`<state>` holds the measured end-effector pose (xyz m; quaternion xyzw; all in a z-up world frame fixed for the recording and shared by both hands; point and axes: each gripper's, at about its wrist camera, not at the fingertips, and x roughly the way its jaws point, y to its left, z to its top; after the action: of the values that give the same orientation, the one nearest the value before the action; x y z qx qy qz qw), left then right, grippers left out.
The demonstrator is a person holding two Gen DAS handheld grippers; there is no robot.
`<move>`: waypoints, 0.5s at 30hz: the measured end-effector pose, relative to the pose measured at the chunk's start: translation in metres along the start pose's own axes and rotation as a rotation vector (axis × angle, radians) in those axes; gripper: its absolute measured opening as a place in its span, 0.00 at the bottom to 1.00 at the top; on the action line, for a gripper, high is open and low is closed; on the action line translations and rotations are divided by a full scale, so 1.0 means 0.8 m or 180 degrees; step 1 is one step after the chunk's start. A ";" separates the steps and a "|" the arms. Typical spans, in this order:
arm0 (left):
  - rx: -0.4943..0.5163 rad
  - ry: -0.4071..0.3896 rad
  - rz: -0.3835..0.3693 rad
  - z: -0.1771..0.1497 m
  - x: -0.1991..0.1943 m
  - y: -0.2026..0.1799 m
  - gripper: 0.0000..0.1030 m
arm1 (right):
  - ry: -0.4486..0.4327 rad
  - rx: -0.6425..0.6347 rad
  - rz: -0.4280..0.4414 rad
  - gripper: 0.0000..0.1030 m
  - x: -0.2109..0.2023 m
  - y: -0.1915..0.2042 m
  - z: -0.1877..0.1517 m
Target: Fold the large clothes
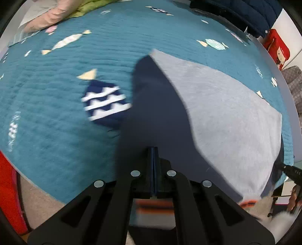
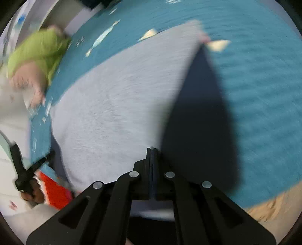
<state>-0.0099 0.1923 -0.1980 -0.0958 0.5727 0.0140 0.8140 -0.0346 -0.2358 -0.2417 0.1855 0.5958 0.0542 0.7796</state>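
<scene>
A large garment, light grey (image 1: 226, 122) on one side and dark navy (image 1: 154, 105) on the other, lies part-lifted over a teal bedspread (image 1: 56, 116). My left gripper (image 1: 153, 150) is shut on the garment's edge, and a striped orange hem (image 1: 153, 205) shows under its fingers. In the right wrist view the same grey cloth (image 2: 122, 94) and its navy fold (image 2: 200, 113) run up to my right gripper (image 2: 152, 149), shut on the garment's edge. Each view shows the other gripper at its border: the right one (image 1: 294, 172), the left one (image 2: 20, 169).
Green and pink clothes (image 2: 37, 50) are piled at the bed's far corner. A dark blue jacket (image 1: 236, 11) lies at the bed's far side, with a red item (image 1: 277, 49) beyond it. Beige floor (image 2: 273, 207) shows past the bed's near edge.
</scene>
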 end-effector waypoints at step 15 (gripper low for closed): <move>0.0107 0.0308 -0.0773 -0.037 0.029 -0.010 0.02 | 0.0565 0.0259 0.0771 0.00 0.059 0.019 0.002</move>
<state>-0.0282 0.1770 -0.2279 -0.1514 0.5956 -0.0989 0.7827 -0.0176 -0.2077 -0.2787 0.2819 0.6373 0.1398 0.7034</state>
